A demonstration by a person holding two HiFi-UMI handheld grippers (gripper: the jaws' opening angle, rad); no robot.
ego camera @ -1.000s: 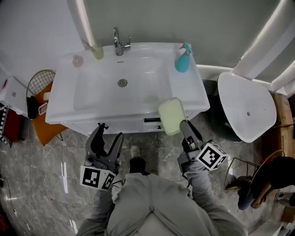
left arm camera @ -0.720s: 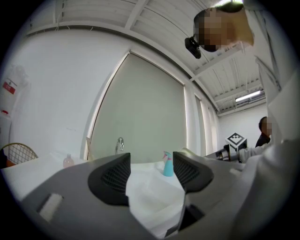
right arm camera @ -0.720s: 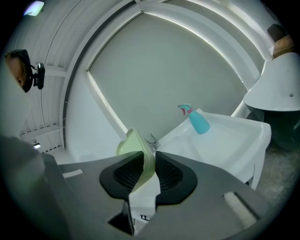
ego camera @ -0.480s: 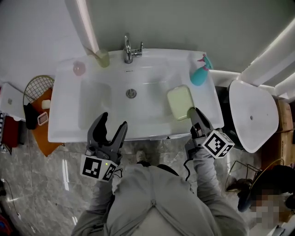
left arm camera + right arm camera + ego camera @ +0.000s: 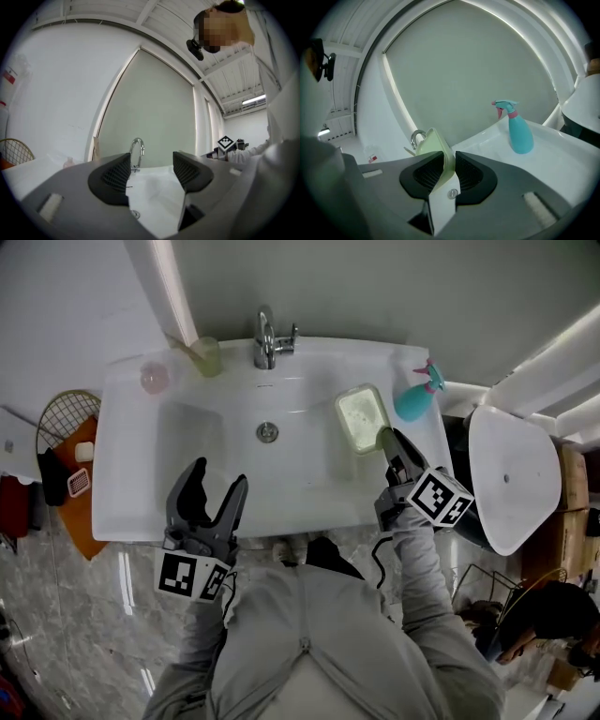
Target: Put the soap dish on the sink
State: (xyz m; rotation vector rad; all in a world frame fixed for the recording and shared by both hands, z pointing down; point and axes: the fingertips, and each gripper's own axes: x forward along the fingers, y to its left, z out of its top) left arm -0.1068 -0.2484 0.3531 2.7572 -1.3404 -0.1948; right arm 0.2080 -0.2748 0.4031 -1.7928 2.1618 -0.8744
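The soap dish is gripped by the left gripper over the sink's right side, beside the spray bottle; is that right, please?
Not quite: the right gripper grips the soap dish, as the right gripper view shows; the left gripper is empty.

My right gripper (image 5: 385, 441) pinched the near edge of the pale green soap dish (image 5: 361, 417), a rounded rectangle with its hollow side up, over the white sink's (image 5: 131, 493) right rim. Whether it touched there I couldn't tell.

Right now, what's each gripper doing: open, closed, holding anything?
Left gripper: open, empty.
Right gripper: closed on the soap dish.
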